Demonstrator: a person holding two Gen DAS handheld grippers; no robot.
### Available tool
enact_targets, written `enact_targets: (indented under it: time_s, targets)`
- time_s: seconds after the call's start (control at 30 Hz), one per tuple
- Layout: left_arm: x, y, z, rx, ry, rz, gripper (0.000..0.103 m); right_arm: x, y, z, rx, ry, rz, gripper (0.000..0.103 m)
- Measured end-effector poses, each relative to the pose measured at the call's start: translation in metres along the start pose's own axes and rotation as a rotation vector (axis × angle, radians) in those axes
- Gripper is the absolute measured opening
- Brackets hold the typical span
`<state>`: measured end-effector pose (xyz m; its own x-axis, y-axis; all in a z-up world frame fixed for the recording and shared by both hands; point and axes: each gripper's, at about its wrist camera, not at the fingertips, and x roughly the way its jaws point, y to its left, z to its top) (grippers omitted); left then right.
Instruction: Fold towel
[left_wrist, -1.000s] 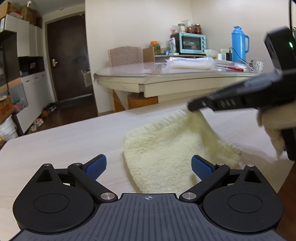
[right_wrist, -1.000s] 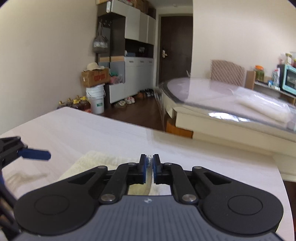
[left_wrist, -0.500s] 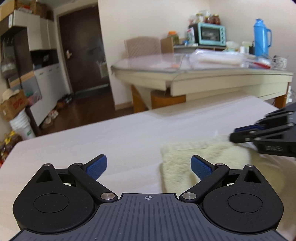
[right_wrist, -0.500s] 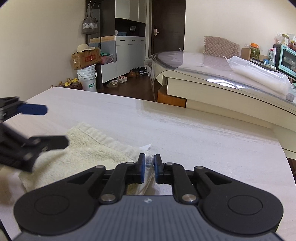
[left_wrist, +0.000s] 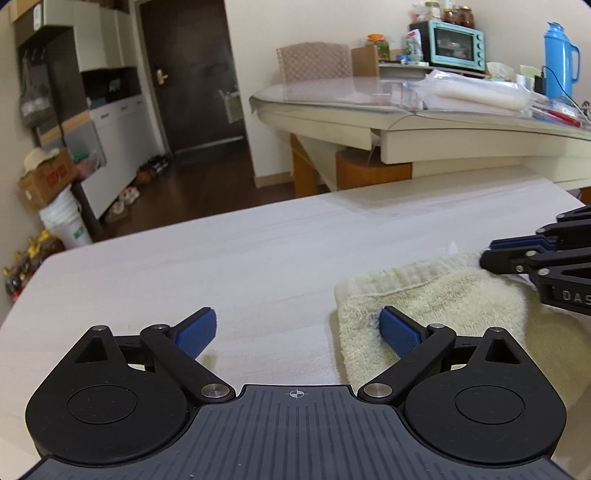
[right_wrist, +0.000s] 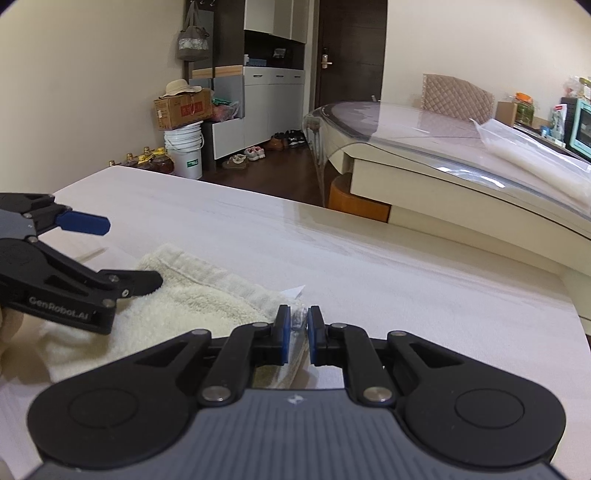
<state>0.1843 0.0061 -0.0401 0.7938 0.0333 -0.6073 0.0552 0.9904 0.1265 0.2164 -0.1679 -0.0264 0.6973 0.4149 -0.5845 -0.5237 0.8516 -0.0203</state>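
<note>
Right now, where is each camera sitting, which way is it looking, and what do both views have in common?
Left wrist: on the left gripper, facing across the white table; jaws wide open, right one over the towel, right gripper entering at right.
Right wrist: on the right gripper, facing the door; jaws nearly shut on a towel corner, left gripper at left.
Shared: towel, table, both grippers.

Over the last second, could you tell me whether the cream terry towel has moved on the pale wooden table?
Yes. The towel was lifted at one corner by the right gripper; it now lies flat on the table.
</note>
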Motion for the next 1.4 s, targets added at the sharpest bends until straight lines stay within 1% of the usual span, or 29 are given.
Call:
enact_targets:
  time_s: [0.13, 0.23, 0.3, 0.33, 0.43, 0.47, 0.57, 0.67, 0.77, 0.93, 1.07, 1.17, 1.23, 1.3, 1.4]
  targets:
    - [-0.006, 0.005, 0.006, -0.016, -0.022, -0.002, 0.098, 0.0, -0.005, 0.0, 0.01, -0.001, 0.023, 0.013]
    - [0.004, 0.005, 0.008, 0.003, -0.006, 0.028, 0.099, 0.0, -0.007, -0.001, 0.019, -0.001, 0.027, 0.013]
    - [0.008, 0.006, 0.009, -0.018, 0.009, 0.032, 0.098, -0.001, -0.006, -0.002, 0.017, -0.002, 0.025, 0.013]
    - [0.006, 0.007, 0.009, -0.029, 0.009, 0.022, 0.097, -0.001, -0.006, -0.002, 0.018, -0.002, 0.025, 0.013]
    - [-0.002, 0.014, 0.009, -0.083, 0.006, -0.055, 0.097, -0.001, -0.007, -0.002, 0.022, -0.002, 0.029, 0.013]
    - [-0.005, 0.015, 0.01, -0.089, 0.0, -0.056, 0.097, -0.001, -0.007, -0.002, 0.022, -0.002, 0.03, 0.013]
    - [0.001, 0.02, 0.013, -0.08, -0.015, -0.01, 0.097, -0.001, -0.005, -0.001, 0.006, -0.003, 0.022, 0.014]
    - [0.013, 0.024, 0.017, -0.078, 0.006, -0.004, 0.098, 0.0, -0.003, 0.0, -0.003, -0.004, 0.02, 0.014]
    - [0.018, 0.023, 0.016, -0.06, 0.036, 0.017, 0.097, 0.001, -0.002, 0.001, -0.009, -0.004, 0.021, 0.014]
    - [0.018, 0.018, 0.009, -0.065, 0.034, 0.071, 0.097, 0.004, 0.0, 0.004, -0.022, -0.004, 0.021, 0.014]
    - [0.017, 0.017, 0.013, -0.063, 0.04, 0.073, 0.097, 0.007, 0.0, 0.006, -0.031, -0.005, 0.026, 0.014]
    - [0.004, 0.025, 0.015, -0.075, 0.01, 0.067, 0.096, -0.003, -0.005, 0.005, 0.0, -0.043, 0.028, 0.014]
    - [-0.008, 0.03, 0.012, -0.078, -0.011, 0.064, 0.096, -0.021, -0.009, 0.0, 0.04, -0.086, 0.023, 0.015]
    - [-0.023, 0.033, 0.005, -0.074, -0.024, 0.047, 0.096, -0.037, -0.008, -0.005, 0.057, -0.11, 0.024, 0.017]
    - [-0.038, 0.027, -0.01, -0.052, -0.023, 0.009, 0.096, -0.051, 0.003, -0.016, 0.048, -0.097, 0.045, 0.017]
